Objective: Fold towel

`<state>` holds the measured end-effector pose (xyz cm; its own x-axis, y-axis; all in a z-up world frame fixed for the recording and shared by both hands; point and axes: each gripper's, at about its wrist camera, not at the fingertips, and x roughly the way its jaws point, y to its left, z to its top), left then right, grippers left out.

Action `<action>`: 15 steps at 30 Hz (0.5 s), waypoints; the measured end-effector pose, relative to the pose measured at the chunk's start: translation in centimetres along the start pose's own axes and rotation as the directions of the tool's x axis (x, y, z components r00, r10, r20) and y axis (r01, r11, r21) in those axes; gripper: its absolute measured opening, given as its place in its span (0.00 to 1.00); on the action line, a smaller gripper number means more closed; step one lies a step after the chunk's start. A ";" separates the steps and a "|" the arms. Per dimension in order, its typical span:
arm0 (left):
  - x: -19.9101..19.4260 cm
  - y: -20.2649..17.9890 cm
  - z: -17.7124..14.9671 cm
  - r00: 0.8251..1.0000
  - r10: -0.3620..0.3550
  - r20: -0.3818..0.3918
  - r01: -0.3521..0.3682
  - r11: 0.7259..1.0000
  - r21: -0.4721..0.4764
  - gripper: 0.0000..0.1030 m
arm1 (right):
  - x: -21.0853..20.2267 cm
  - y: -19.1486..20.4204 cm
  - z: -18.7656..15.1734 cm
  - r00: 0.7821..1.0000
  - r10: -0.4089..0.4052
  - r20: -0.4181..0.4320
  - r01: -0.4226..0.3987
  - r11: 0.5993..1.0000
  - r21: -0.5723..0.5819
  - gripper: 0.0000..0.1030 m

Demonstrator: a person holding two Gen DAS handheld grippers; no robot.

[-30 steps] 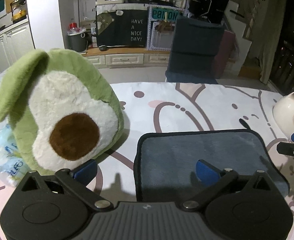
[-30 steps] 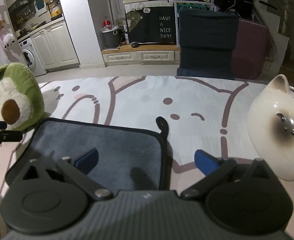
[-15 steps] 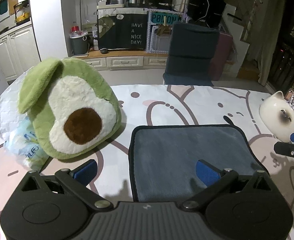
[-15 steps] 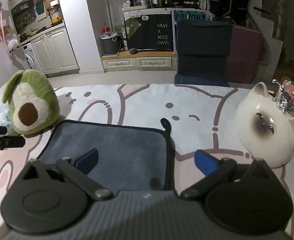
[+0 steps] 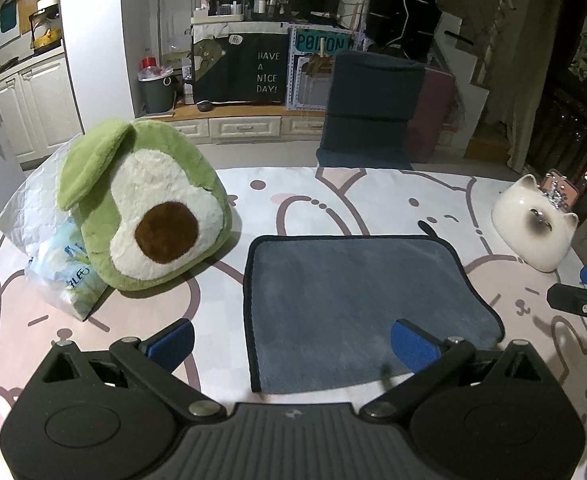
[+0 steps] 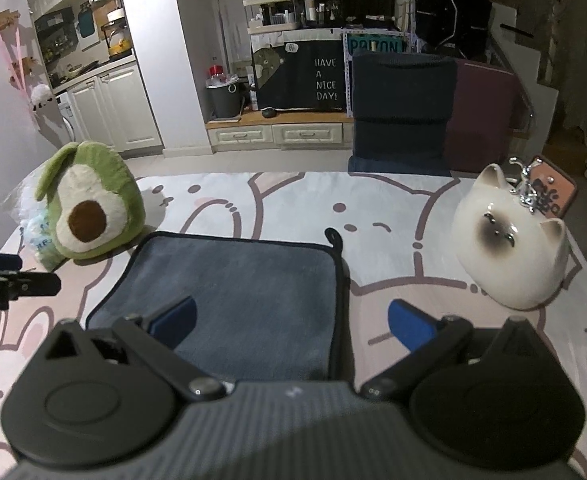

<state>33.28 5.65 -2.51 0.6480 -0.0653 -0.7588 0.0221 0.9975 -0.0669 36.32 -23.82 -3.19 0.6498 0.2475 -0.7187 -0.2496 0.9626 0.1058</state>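
Note:
A grey-blue towel [image 5: 357, 304] with a dark hem lies flat on the table, folded into a rectangle; it also shows in the right wrist view [image 6: 245, 300]. My left gripper [image 5: 291, 342] is open and empty, above the towel's near left corner. My right gripper [image 6: 291, 326] is open and empty, above the towel's near right edge. A small hanging loop [image 6: 333, 238] sticks out at the towel's far right corner. Each gripper shows at the edge of the other's view, the right one [image 5: 585, 304] and the left one [image 6: 9, 280].
A green avocado plush [image 5: 145, 204] sits left of the towel, with a plastic packet [image 5: 67, 276] beside it. A white ceramic cat [image 6: 509, 248] sits to the right. The table has a pink cartoon-print cloth [image 5: 333, 204]. A dark chair [image 5: 373, 108] stands behind.
Both grippers have pulled back and risen away from the towel, so more of the table shows. The towel has stayed flat.

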 end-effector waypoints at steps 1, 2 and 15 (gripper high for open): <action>-0.3 -0.1 -0.1 1.000 -0.001 0.002 0.001 1.000 -0.001 1.00 | -0.3 0.1 -0.1 1.000 0.001 0.002 -0.001 1.000 -0.001 1.00; -0.6 -0.2 -0.3 1.000 -0.001 0.004 0.001 1.000 -0.001 1.00 | -0.7 0.1 -0.3 1.000 0.002 0.004 -0.002 1.000 -0.001 1.00; -4.8 -1.4 -2.5 0.999 0.012 0.029 -0.013 1.000 0.001 1.00 | -4.9 0.8 -2.4 1.000 -0.002 0.028 0.002 1.000 0.007 1.00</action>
<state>28.21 4.53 -0.40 0.6703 -0.0520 -0.7402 0.0149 0.9983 -0.0566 31.27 -24.46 -1.24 0.6701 0.2480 -0.6996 -0.2429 0.9639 0.1091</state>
